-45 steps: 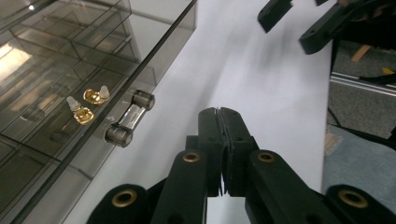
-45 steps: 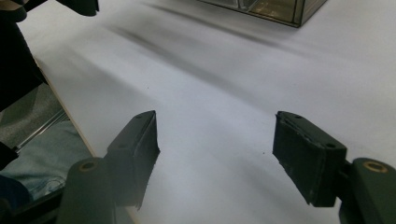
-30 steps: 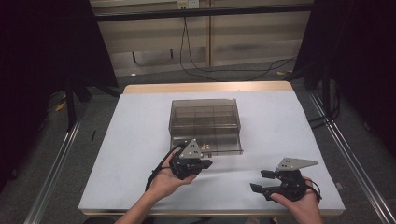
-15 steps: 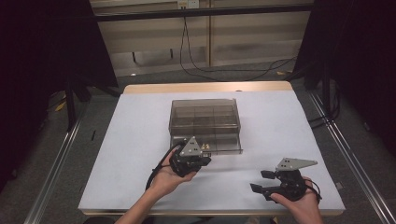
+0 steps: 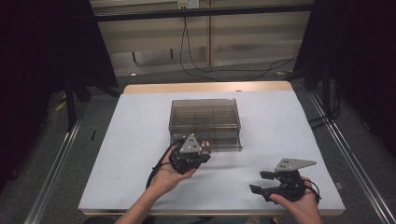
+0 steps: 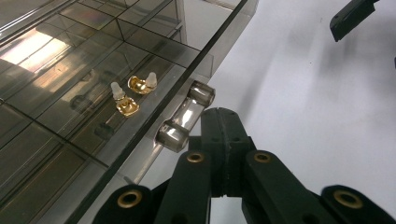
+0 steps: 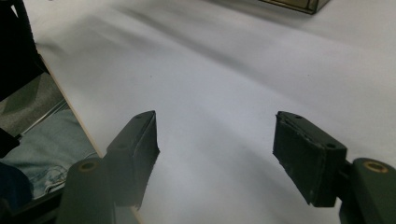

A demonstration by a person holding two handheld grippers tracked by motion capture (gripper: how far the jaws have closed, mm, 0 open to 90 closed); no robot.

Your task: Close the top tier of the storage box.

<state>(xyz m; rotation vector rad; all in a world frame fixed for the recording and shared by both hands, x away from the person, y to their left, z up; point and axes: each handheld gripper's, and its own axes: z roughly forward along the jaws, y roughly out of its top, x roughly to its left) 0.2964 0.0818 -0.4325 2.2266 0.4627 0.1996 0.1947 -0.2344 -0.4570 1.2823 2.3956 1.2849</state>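
A smoky clear box (image 5: 205, 114) with several compartments stands mid-table, its bottom drawer (image 5: 208, 143) drawn out a little. Two gold pieces with white caps (image 6: 133, 95) lie in one drawer compartment. My left gripper (image 5: 203, 152) (image 6: 219, 115) is shut with nothing between its jaws, its tip right against the drawer's clear bar handle (image 6: 185, 117). My right gripper (image 5: 260, 182) (image 7: 215, 128) stands open low over the white table near the front right, and nothing is between its fingers.
The white table cover (image 5: 280, 126) has free room on both sides of the box. The table's front edge (image 7: 70, 107) runs just beside my right gripper, with a person's leg in jeans (image 7: 42, 158) below it. Cables lie on the floor behind the table.
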